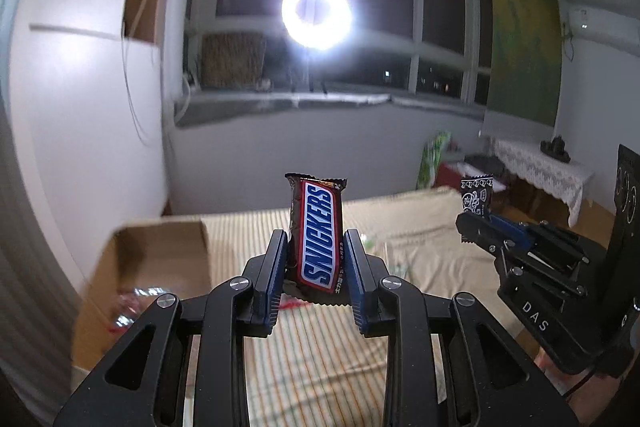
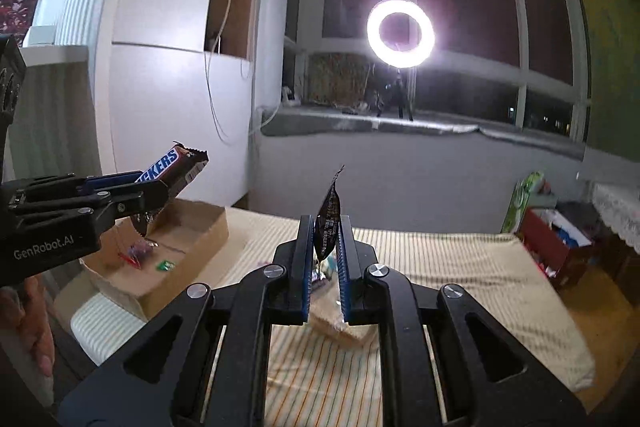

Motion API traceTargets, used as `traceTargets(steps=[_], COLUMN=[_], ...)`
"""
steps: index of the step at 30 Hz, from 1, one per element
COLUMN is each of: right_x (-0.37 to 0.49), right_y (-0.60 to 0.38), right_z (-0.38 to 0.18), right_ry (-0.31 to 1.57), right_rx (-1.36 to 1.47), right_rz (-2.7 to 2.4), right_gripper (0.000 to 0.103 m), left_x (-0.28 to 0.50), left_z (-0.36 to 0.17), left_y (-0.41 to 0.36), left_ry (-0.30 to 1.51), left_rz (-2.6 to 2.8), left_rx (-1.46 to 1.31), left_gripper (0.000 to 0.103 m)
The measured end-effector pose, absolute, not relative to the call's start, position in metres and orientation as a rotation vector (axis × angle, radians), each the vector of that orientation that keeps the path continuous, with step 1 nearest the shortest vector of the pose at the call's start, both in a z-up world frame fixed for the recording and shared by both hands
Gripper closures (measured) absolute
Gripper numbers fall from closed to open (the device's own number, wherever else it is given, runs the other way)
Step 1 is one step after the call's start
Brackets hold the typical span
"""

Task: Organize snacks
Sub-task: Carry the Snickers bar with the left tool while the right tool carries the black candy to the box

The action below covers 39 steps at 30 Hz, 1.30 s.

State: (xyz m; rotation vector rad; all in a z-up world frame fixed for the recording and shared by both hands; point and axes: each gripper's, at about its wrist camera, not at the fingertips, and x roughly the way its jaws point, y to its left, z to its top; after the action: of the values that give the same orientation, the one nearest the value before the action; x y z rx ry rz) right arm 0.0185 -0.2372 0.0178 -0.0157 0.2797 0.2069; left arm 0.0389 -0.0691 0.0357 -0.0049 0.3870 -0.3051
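You've got a brown Snickers bar [image 1: 317, 231] standing upright, logo facing you, up off the bed. Your other snack is a small black packet [image 2: 328, 223] with white print, edge-on, maybe candy, also held aloft.

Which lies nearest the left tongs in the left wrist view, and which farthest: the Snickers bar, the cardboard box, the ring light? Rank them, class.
1. Brown Snickers bar: clamped upright in the left tongs.
2. Open brown cardboard box: lower left, on the striped bed.
3. Glowing white ring light: far back, at the window.
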Motion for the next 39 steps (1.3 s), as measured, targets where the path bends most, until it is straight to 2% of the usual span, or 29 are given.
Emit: traceTargets(steps=[12, 27, 39], right_x=[0.036, 0.062, 0.064], right_y=[-0.182, -0.051, -0.046], right_z=[0.013, 0.01, -0.004], right_ry=[0.328, 0.333, 0.363], right_rx=[-0.058, -0.133, -0.103], right_rz=[0.268, 0.532, 0.557], right_gripper=[0.092, 0.092, 0.092], left_x=[0.037, 0.025, 0.024], left_z=[0.024, 0.0, -0.002], left_y=[-0.027, 0.091, 0.094], left_ry=[0.384, 0.411, 0.413], left_rz=[-0.259, -0.006, 0.023], left_rx=[-0.055, -0.137, -0.129], left_gripper=[0.077, 0.077, 0.077])
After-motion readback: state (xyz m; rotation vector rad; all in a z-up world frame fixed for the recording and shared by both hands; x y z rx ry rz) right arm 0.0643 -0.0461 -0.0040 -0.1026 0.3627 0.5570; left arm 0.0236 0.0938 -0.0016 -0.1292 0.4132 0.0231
